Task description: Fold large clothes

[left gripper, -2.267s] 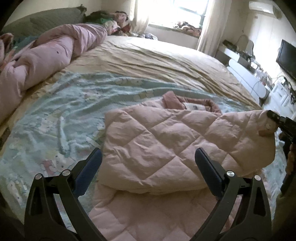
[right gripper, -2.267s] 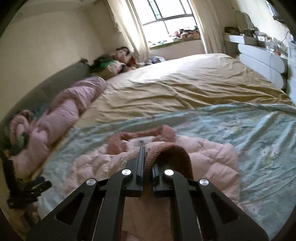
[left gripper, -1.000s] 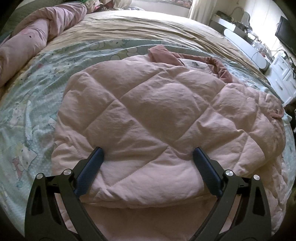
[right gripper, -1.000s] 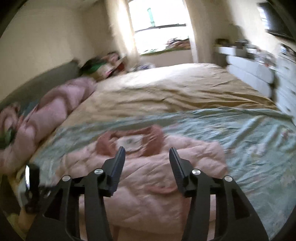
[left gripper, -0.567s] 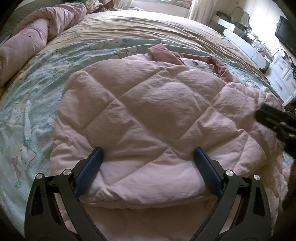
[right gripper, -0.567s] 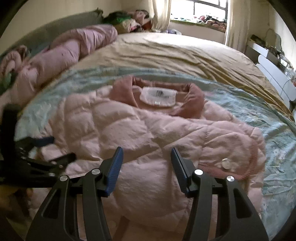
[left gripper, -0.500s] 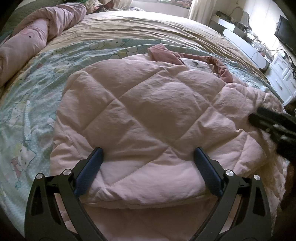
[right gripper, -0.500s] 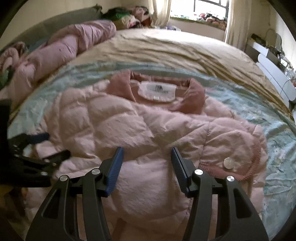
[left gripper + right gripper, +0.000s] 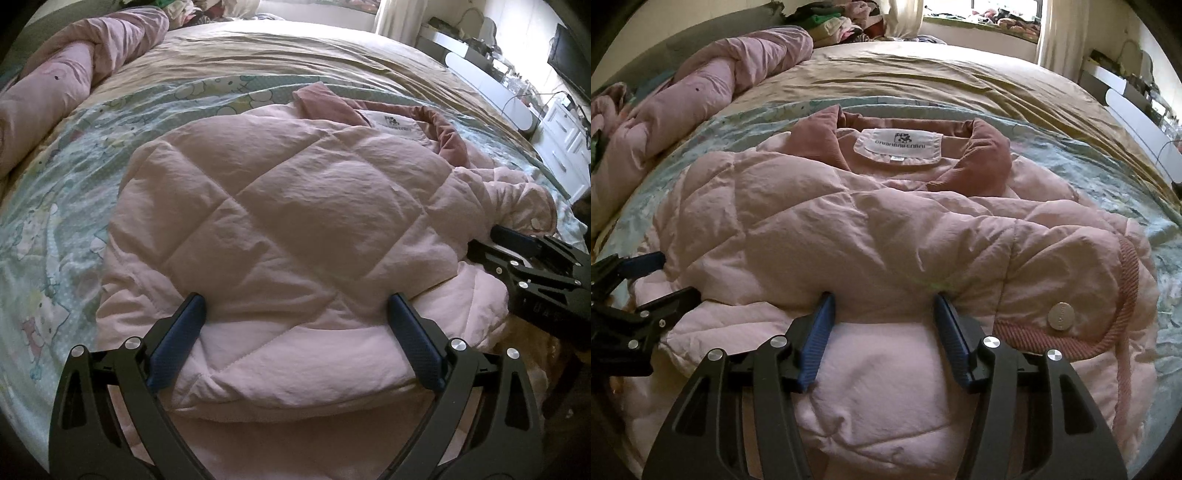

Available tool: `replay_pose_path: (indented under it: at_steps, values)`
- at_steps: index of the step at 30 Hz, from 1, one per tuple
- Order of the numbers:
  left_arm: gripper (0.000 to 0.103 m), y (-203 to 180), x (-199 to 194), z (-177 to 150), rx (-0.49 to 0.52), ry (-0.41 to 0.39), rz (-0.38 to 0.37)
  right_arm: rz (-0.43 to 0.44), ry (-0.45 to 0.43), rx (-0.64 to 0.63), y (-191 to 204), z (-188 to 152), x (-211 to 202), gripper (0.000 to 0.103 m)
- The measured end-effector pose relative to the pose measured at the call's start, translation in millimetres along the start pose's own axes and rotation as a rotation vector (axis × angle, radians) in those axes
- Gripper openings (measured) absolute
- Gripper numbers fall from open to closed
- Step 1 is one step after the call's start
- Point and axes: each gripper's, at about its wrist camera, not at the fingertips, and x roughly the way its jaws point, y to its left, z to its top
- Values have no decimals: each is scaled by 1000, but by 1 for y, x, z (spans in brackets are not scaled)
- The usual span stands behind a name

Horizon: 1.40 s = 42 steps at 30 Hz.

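- The bed (image 9: 960, 74) filled both views, with a tan cover at the far end and a pale green cartoon-print sheet (image 9: 55, 184) nearer; a rolled pink duvet (image 9: 720, 81) lay along its left edge.
- The pink quilted jacket (image 9: 295, 206) lay on the green sheet, folded into a puffy bundle with diamond stitching, its darker corduroy collar (image 9: 990, 158) at the far side.
- A sleeve (image 9: 1071, 280) lay across the right of the bundle, trimmed with ribbed dusky-pink cuff piping and bearing one round metal snap (image 9: 1061, 317).
- A white neck label (image 9: 897, 146) sat inside the collar with a small dark logo and a line of capitals reading roughly "DAIANBAIFENBAI"; the letters were not sharp enough to be sure.
- The left gripper (image 9: 295, 325) stood with its jaws spread wide over the near folded edge, pads lying against the fabric without pinching it.
- The right gripper (image 9: 882, 321) had its jaws parted, and they had just been opening; padded fabric bulged between them, not clamped.
- A couple of seconds earlier the right gripper had been clamped on the ribbed cuff, carrying the sleeve across; now the sleeve lay released on the bundle, and the right gripper had come down low to the near edge.
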Motion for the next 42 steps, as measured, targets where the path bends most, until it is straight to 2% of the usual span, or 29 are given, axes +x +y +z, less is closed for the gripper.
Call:
replay_pose_path:
  at_steps: [2, 6, 10, 22, 26, 42]
  values:
    - [92, 1, -2, 0, -4, -1, -5, 7, -9, 5, 0, 0, -7, 58]
    - [92, 1, -6, 0, -11, -1, -10, 41, -45, 28, 0, -5, -24, 88]
    - [92, 1, -9, -2, -18, -4, -11, 25, -85, 36, 1, -12, -43, 97]
    - [94, -2, -29, -3, -49, -5, -1, 31, -148, 135, -19, -22, -83, 99]
    - [94, -7, -41, -4, -51, -16, -25, 35, -168, 156, -22, -24, -96, 99]
    - [94, -24, -94, -10, -34, -90, -52, 36, -227, 171, -20, -28, -137, 99]
